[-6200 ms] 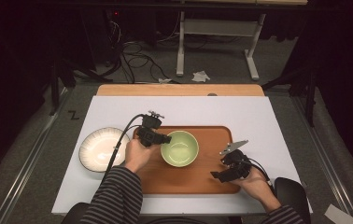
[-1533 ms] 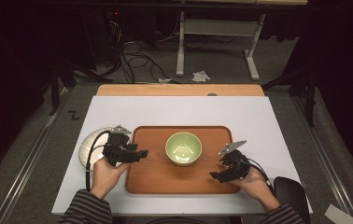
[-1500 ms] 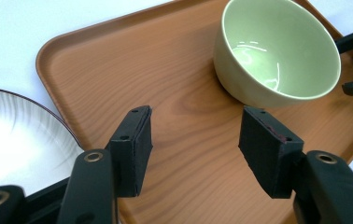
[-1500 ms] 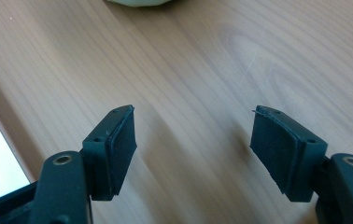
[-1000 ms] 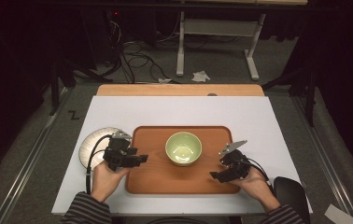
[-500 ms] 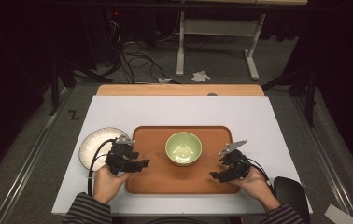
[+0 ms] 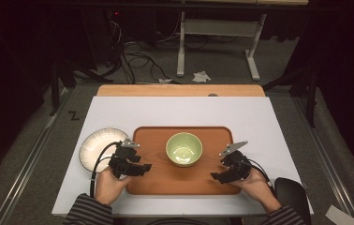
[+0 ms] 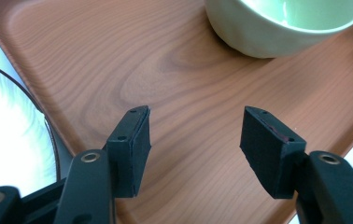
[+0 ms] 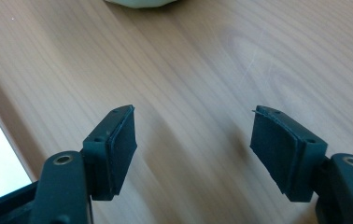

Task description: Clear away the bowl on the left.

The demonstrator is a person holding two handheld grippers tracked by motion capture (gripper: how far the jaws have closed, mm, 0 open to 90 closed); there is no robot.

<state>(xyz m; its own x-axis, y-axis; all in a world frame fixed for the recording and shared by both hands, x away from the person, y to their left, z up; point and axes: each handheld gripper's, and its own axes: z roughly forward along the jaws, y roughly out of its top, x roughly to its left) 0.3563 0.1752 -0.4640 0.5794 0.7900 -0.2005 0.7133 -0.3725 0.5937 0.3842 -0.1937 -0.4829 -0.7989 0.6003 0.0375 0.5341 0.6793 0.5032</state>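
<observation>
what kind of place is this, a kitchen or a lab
Most likely a lab or recording workspace, not a kitchen: a white table on grey floor, loose cables behind it, and a bare desk frame in dark surroundings.

light: bright tabletop, dark surroundings | glare: white plate [image 8: 6,135] | focus: sharp

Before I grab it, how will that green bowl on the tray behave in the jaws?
The green bowl looks like glazed ceramic, so probably stiff, fairly heavy and breakable. Its glossy curved wall may slip between flat pads; a rim pinch seems safer. It sits upright on the smooth wooden tray, so a push would likely slide it, not tip it.
</observation>
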